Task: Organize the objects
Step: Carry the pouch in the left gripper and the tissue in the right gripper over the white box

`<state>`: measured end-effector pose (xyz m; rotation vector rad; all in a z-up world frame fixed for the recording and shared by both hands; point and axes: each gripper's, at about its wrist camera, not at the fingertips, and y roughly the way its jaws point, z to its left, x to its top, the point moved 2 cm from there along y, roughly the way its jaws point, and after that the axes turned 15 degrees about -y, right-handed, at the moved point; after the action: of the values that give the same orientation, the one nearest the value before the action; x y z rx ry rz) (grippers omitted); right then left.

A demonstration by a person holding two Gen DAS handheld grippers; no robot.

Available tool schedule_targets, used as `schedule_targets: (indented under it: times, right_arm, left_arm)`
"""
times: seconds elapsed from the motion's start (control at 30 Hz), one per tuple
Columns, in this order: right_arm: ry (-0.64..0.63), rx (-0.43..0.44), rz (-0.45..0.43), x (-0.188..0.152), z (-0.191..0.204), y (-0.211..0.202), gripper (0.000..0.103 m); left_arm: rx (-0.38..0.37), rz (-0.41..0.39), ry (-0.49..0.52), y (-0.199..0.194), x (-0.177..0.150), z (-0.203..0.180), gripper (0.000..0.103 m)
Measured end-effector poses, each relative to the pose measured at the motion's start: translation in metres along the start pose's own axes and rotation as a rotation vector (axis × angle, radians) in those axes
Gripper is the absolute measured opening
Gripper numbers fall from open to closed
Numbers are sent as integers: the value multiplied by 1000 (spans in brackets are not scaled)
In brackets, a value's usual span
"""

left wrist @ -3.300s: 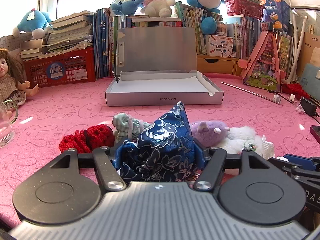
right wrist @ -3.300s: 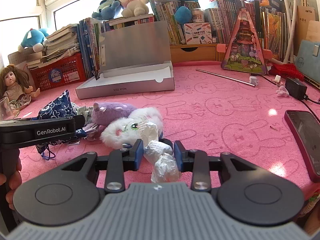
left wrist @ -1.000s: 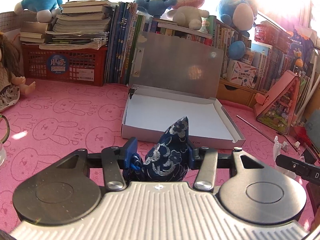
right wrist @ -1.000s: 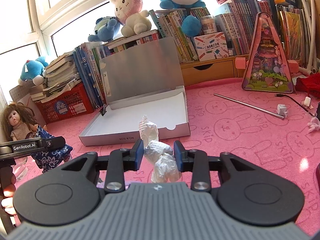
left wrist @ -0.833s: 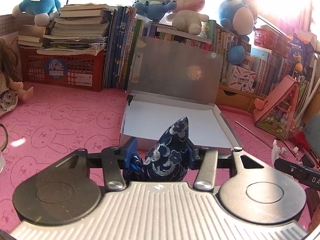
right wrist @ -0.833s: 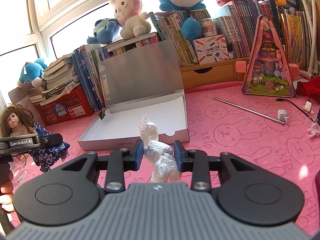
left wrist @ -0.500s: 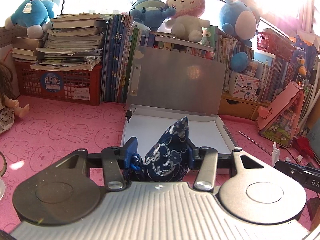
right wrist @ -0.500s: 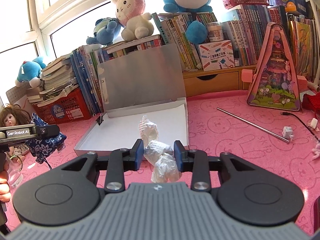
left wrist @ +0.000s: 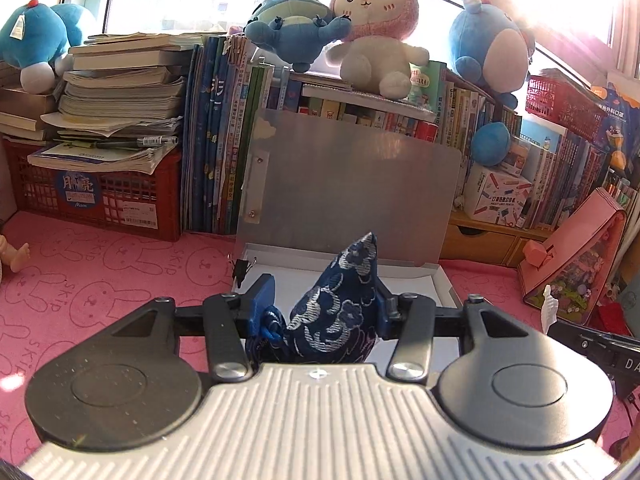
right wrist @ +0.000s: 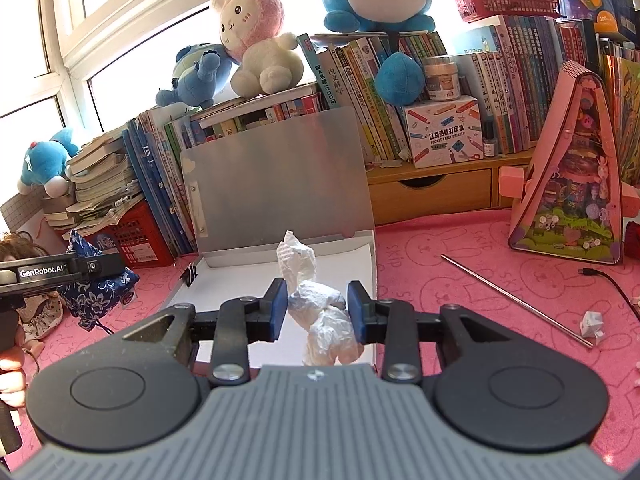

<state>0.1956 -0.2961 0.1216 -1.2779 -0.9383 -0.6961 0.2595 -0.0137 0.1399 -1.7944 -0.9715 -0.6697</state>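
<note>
My left gripper (left wrist: pixel 322 304) is shut on a dark blue floral cloth pouch (left wrist: pixel 340 312) and holds it over the front of the open grey box (left wrist: pixel 436 276), whose lid (left wrist: pixel 348 192) stands upright. My right gripper (right wrist: pixel 316 308) is shut on a crumpled white paper wad (right wrist: pixel 320 308) and holds it above the same box (right wrist: pixel 340 258), near its front right part. In the right wrist view the left gripper (right wrist: pixel 68 270) shows at the left with the pouch (right wrist: pixel 96 284) hanging from it.
Books (left wrist: pixel 216 140), a red crate (left wrist: pixel 100 196) and plush toys (left wrist: pixel 376 40) stand behind the box. A pink triangular toy case (right wrist: pixel 568 184), a metal rod (right wrist: pixel 516 300), a cable (right wrist: pixel 612 280) and a paper scrap (right wrist: pixel 592 322) lie right of the box on the pink mat.
Both grippers have lifted and moved forward to the box with their loads. The box now fills more of both views.
</note>
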Motion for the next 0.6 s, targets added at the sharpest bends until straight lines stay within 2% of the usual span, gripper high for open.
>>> schedule_targets:
  times: [0.33, 0.6]
  right_arm:
    - [67, 28, 114, -7, -4, 61, 38]
    - [65, 38, 113, -5, -4, 78, 38]
  left_arm:
    - [93, 50, 22, 69, -7, 5, 56]
    - [115, 45, 62, 92, -5, 12, 56]
